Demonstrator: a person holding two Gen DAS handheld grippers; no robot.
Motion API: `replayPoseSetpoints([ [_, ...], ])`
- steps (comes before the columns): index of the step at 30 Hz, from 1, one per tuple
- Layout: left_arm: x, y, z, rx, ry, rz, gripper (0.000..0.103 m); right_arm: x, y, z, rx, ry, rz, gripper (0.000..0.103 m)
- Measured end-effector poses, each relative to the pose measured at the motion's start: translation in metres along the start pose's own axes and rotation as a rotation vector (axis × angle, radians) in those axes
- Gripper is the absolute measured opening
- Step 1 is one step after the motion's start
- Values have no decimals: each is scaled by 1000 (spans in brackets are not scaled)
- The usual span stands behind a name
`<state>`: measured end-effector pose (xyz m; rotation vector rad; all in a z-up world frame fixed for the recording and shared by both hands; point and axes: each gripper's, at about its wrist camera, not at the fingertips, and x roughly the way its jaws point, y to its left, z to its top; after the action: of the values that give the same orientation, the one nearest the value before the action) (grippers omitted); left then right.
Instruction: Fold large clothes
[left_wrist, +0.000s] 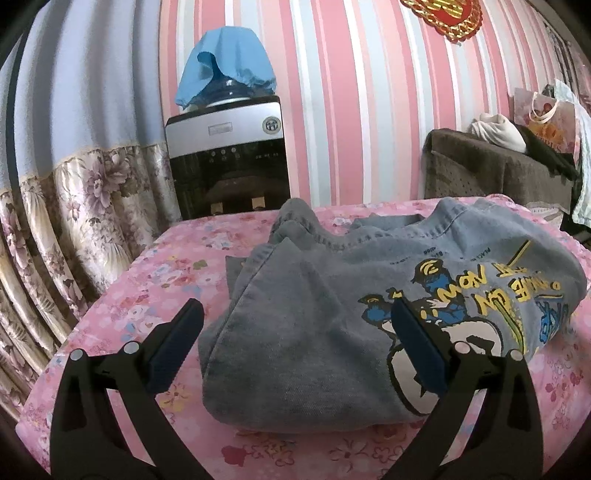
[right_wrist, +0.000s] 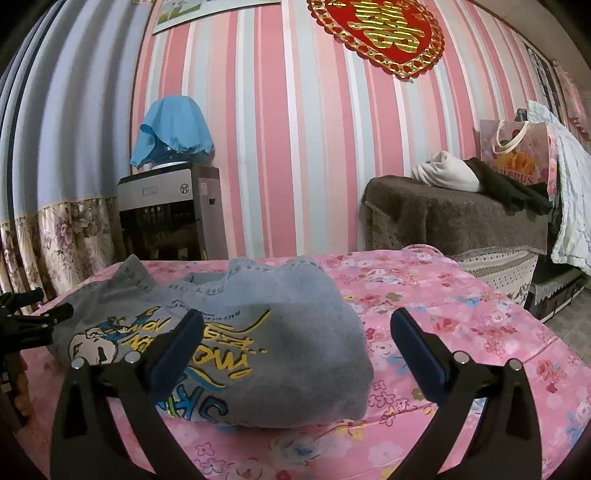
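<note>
A grey shirt (left_wrist: 314, 325) with a yellow, blue and white cartoon print lies folded in a puffy bundle on the pink floral bedsheet (left_wrist: 155, 280). My left gripper (left_wrist: 295, 314) hovers open over the bundle's left half, nothing between its blue pads. In the right wrist view the same grey shirt (right_wrist: 288, 332) lies ahead and to the left. My right gripper (right_wrist: 297, 323) stands open above the bundle's right end, its left pad over the print and its right pad over the pink floral bedsheet (right_wrist: 461, 317). The left gripper's black frame (right_wrist: 29, 317) shows at the left edge there.
A water dispenser (left_wrist: 229, 158) under a blue cloth stands against the striped wall behind the bed. A brown-covered piece of furniture (right_wrist: 454, 218) with folded cloth and a gift bag (right_wrist: 517, 155) sits at the right. Floral curtains (left_wrist: 74, 206) hang at the left.
</note>
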<state>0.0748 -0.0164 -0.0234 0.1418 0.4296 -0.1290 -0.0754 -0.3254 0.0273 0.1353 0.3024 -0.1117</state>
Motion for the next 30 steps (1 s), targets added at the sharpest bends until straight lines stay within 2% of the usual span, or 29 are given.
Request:
replayPoseSetpoints([
  [11,10,5,-1,-27,51,-10,100,6,3,-1,-10,26,-11,101],
  [17,12,-4,1,-5,76,4,100,18,-7,-1,39,89,-8,101],
  [24,17,-52,20,-33,130,-163,100,34,-35,-7,191,173,-31,101],
  [27,28,-78,30,-2,173,-166,100,41,-45,-11,241,207,-41,101],
  [30,40,-98,33,25,242,-201,100,57,-57,-19,307,301,-48,101],
])
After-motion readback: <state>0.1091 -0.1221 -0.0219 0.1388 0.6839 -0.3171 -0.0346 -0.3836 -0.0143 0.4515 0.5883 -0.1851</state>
